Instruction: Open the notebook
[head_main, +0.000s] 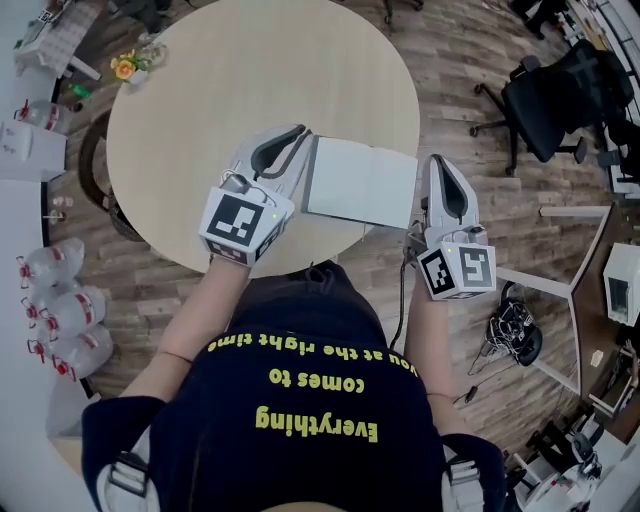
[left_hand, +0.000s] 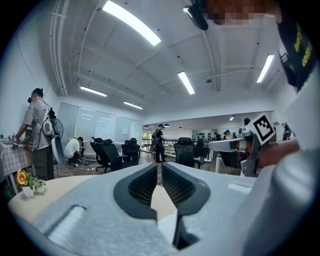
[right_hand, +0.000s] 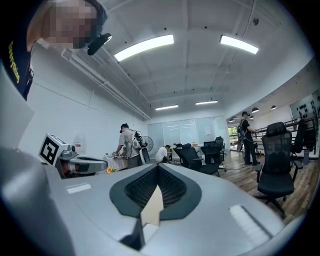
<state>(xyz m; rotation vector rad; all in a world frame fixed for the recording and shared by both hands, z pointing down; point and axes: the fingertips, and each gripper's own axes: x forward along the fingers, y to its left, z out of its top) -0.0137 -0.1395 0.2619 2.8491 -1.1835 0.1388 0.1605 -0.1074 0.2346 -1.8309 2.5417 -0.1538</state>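
person's shirt (head_main: 300, 330) nearest; beyond, notebook (head_main: 362, 182) held above table (head_main: 250, 70) near edge. left gripper (head_main: 298, 135) clamped its left edge, likely as anchor; right gripper (head_main: 433, 162) pinched thin right edge, seemingly to peel cover.

Head camera: above the person, looking steeply down on the round counter (head_main: 250, 70), near enough that the person's arms and shirt fill the lower frame. Left gripper camera: rides the left hand-held gripper (head_main: 298, 133), low over the counter, facing roughly level across the room, its own jaws large in the foreground. The right hand-held gripper (head_main: 434, 162) shows at its right edge. Right gripper camera: likewise level, with the left one at its left edge. All three share the flower pot (head_main: 128, 66), probably the orange speck in the right gripper view.
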